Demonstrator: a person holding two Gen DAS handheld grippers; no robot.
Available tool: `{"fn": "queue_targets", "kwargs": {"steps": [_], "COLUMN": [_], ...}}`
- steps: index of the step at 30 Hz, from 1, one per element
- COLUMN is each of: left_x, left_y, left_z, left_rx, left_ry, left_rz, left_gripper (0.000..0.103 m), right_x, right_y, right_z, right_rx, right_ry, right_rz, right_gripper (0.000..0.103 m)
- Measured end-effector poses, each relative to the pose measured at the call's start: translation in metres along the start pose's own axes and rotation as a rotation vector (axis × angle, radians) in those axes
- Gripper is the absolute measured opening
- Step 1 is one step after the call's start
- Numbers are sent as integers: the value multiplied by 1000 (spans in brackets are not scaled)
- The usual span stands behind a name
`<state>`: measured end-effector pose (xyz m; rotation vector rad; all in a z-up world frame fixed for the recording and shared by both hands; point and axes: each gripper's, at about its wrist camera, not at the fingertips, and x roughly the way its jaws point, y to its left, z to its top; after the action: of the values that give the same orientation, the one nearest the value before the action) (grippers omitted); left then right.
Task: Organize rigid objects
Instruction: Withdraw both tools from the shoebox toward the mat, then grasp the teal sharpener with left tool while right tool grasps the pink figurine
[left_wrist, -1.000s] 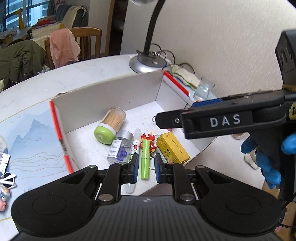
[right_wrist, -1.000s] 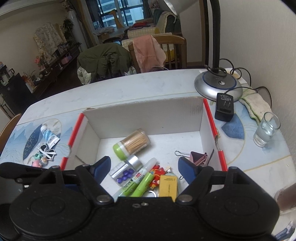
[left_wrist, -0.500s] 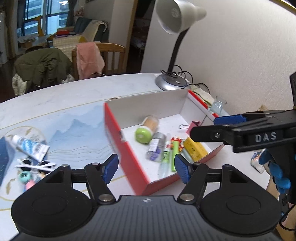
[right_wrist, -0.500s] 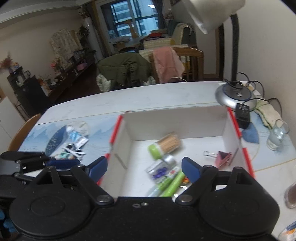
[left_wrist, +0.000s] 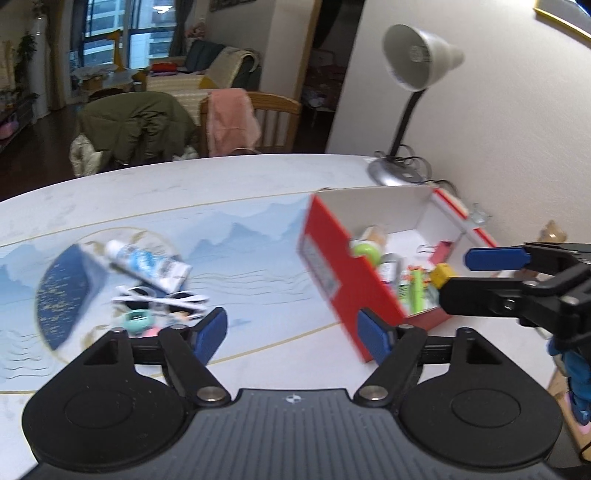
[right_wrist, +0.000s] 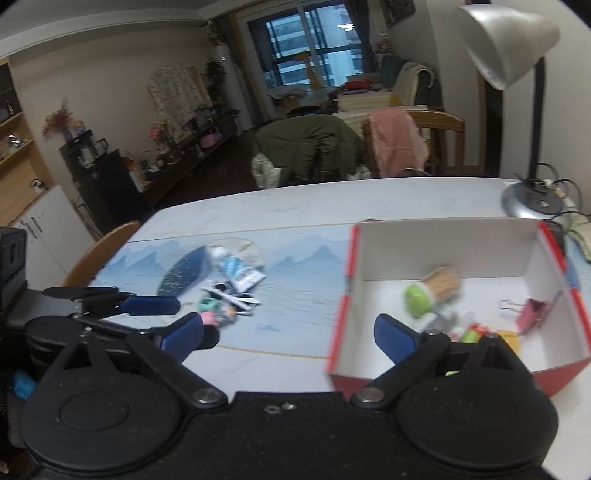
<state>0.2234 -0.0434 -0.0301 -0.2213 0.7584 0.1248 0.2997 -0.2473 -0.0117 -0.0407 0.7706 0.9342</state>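
White tabletop (left_wrist: 221, 184) carries a red-sided cardboard box (left_wrist: 332, 266) at right, holding a green-capped toothpick jar (right_wrist: 428, 291); both claws, left (left_wrist: 291, 334) and right (right_wrist: 288, 332), gape empty; blurred trinkets, perhaps hair clips (left_wrist: 162, 299), lie at left.

Left tool (left_wrist: 293, 334) wide open, blue pads (left_wrist: 210, 334) well apart, nothing between, held level, pointing forward. Right tool (right_wrist: 290, 334) also wide open, empty, pointing forward. Both held side by side: right tool's fingers visible at right edge of left view, left tool's at left edge of right view.
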Motion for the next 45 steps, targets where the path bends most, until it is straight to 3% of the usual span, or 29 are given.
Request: {"fn": "queue_targets", "kwargs": {"steps": [7, 13, 17, 24, 30, 45], "left_x": [-3, 3, 12, 38, 68, 130], "left_y": [53, 97, 121, 158, 171, 179], "left_z": [-12, -20, -23, -20, -12, -18], "left_rx": [-29, -78, -112, -175, -176, -144], "left_ry": [23, 36, 34, 36, 44, 136], "left_rz": [43, 31, 35, 98, 114, 166], "left_gripper": [84, 88, 103, 103, 103, 103], "right_x": [30, 59, 79, 110, 133, 197], "right_y": [40, 73, 89, 101, 104, 126], "right_z": [-8, -12, -13, -12, -10, -19], "right_rx": [-30, -73, -91, -61, -56, -186], "right_ry": [37, 71, 103, 138, 173, 220], "right_rz": [35, 45, 18, -29, -56, -35], "right_gripper": [100, 100, 100, 100, 100, 98]}}
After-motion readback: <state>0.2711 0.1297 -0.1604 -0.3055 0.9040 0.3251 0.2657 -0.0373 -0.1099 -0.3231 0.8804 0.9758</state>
